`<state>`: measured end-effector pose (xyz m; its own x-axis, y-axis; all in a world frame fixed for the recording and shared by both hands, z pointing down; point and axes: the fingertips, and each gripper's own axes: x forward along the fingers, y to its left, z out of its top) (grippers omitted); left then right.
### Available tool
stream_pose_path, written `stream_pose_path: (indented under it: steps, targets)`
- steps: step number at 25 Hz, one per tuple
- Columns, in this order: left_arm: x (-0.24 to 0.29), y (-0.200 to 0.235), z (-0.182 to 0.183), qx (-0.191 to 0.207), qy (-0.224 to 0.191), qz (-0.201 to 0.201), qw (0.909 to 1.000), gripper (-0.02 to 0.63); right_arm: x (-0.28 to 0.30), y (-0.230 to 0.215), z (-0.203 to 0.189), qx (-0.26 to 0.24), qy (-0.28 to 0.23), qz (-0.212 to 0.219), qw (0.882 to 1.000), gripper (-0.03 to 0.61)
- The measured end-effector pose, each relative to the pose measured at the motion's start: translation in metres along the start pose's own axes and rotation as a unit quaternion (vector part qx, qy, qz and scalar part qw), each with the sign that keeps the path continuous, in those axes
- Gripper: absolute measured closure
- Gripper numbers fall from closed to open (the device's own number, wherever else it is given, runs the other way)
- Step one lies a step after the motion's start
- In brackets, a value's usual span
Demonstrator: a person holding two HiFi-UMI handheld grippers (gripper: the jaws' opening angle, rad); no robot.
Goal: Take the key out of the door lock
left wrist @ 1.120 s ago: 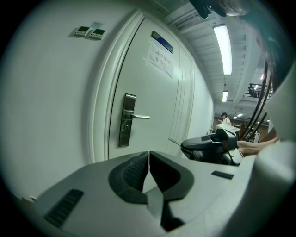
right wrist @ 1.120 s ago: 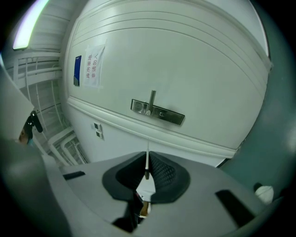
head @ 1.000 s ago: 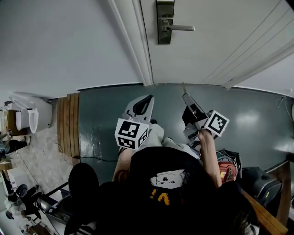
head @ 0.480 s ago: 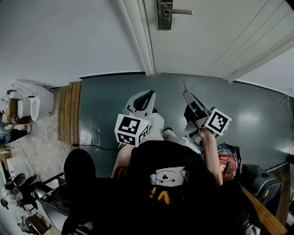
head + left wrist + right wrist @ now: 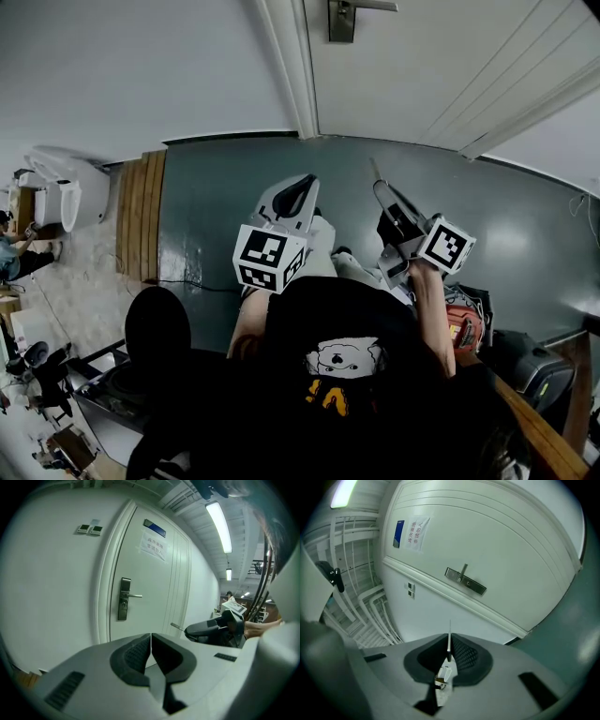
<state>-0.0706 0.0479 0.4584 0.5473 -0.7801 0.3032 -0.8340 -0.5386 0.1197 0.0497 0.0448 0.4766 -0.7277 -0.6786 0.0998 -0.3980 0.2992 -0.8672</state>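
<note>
Nearest, the right hand-held gripper (image 5: 450, 649) is clamped on the key (image 5: 449, 637). The key's thin blade stands edge-on between the pads and pokes out past the tips toward the door. The left hand-held gripper (image 5: 151, 641) has its jaws pressed together on nothing, and it is held just beside the right one above the grey floor (image 5: 216, 216). Farther off, the door lock (image 5: 341, 21) on the white door (image 5: 422, 66) is well apart from both, with no key visible in it. The extraction looks finished, so what matters now is a steady squeeze. The slim blade could pivot or slip, so carry it level without swinging, with the idle left one clear.
</note>
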Motion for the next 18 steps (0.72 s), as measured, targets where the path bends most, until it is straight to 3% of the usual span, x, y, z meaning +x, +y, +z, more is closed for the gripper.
stream_pose_path:
  steps: [18]
  targets:
    - [-0.005, -0.024, -0.004, 0.009, -0.004, -0.013, 0.9999, 0.604, -0.017, 0.002, -0.008, -0.016, 0.003, 0.002, 1.000, 0.557]
